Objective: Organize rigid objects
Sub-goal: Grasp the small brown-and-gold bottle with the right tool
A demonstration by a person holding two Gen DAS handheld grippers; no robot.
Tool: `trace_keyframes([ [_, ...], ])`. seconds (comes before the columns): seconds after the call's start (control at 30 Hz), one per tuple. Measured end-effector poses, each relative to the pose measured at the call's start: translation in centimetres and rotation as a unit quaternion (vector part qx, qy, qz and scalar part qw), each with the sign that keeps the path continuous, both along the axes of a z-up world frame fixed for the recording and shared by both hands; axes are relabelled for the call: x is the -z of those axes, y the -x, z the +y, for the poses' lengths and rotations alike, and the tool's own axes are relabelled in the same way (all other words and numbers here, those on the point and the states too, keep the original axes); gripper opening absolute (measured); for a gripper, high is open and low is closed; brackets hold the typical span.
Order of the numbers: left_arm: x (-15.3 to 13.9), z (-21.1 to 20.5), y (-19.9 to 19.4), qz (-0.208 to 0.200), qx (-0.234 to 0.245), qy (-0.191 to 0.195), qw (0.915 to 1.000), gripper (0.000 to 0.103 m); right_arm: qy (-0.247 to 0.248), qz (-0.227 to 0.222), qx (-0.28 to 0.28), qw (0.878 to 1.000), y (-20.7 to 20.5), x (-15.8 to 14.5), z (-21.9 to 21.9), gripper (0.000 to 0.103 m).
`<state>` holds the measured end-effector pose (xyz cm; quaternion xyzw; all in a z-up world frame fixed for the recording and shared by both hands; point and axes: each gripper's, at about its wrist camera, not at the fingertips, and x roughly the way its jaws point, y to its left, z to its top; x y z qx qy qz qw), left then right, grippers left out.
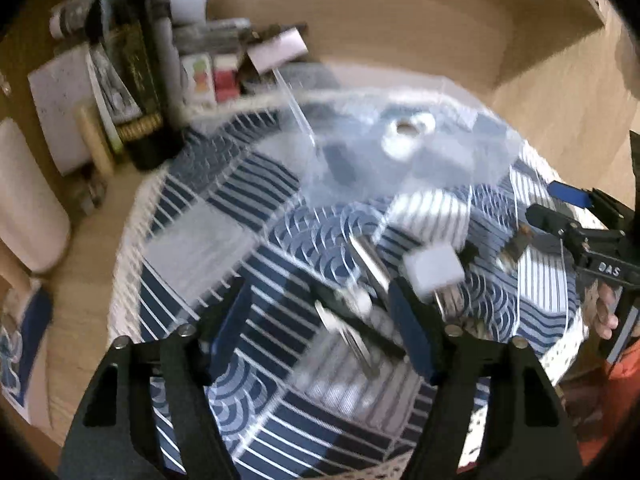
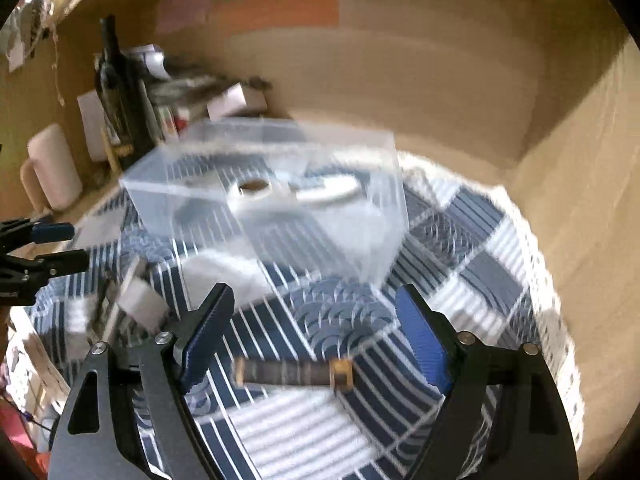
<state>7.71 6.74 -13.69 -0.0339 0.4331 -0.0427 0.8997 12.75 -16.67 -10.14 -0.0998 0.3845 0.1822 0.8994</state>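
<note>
**Both pairs of fingers open over the cloth, box waiting beyond**

Left wrist view first: our left gripper (image 1: 320, 320) hangs over the blue-and-white patterned cloth (image 1: 248, 216), fingers spread wide and holding nothing. Right between and just ahead of them lies a blurred cluster of small items: a white cube-shaped block (image 1: 432, 270) close to the right-hand finger, and some metal pieces (image 1: 352, 336) running away from us at a slant. We can't name those through the blur. Beyond sits the clear plastic box (image 1: 400, 136) with a white ring (image 1: 408, 136) inside. The right gripper (image 1: 536, 208) shows at the far right edge, fingers apart. A dark bottle (image 1: 128, 68) stands among clutter at the back left.

Now the right wrist view: our right gripper (image 2: 316, 332) is open wide too, empty, and a dark rod with tan end caps (image 2: 292, 372) lies on the cloth directly between the fingers. Its long axis runs crosswise, left to right, so it spans from finger to finger. We judge a wrist turn would help before closing on it. The clear box (image 2: 272, 200) sits straight ahead, ring and a white oval piece (image 2: 328, 192) inside. The right hand is plainly nearer the rod; the left is nearer the block.
</note>
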Motion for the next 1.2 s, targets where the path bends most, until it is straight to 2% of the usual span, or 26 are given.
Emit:
trace_keyframes([
  [0.27,2.6,-1.6,0.0,0.030,0.007,-0.009,0.9995,0.066,0.007,0.034,0.007,0.999,1.1,2.8,-1.3,0.081],
  [0.37,2.7,-1.7,-0.5,0.022,0.004,-0.006,0.9997,0.052,0.005,0.038,0.003,0.999,1.3,3.1,-1.4,0.081],
  [0.53,2.8,-2.2,-0.2,0.007,0.011,-0.024,0.9996,0.033,0.005,0.052,-0.004,0.999,1.1,3.7,-1.0,0.081],
  [0.63,2.8,-1.9,0.2,0.005,0.013,-0.008,0.9999,0.022,0.010,0.053,-0.008,0.999,0.6,3.9,-0.6,0.084],
  [0.7,2.6,-1.6,0.0,0.006,0.009,0.010,0.9999,0.022,0.012,0.059,-0.010,0.998,0.1,4.0,-0.4,0.088],
  [0.9,2.0,-1.6,-0.3,-0.008,0.003,0.001,1.0000,0.021,0.006,0.085,-0.021,0.996,-0.6,4.4,0.4,0.091],
  [1.07,0.2,-0.7,-0.2,-0.036,-0.007,0.007,0.9993,0.021,0.040,0.071,-0.029,0.996,-0.2,5.3,1.9,0.092],
  [1.1,-0.2,-0.5,-0.2,-0.042,-0.008,0.007,0.9991,0.021,0.038,0.071,-0.031,0.996,-0.2,5.2,1.9,0.090],
  [1.13,-0.8,-0.3,-0.2,-0.052,-0.011,0.005,0.9986,0.021,0.034,0.069,-0.029,0.997,-0.3,5.1,1.8,0.080],
  [1.2,-1.8,0.0,-0.2,-0.065,-0.013,0.007,0.9978,0.021,0.032,0.061,-0.021,0.997,-0.2,4.7,1.6,0.081],
])
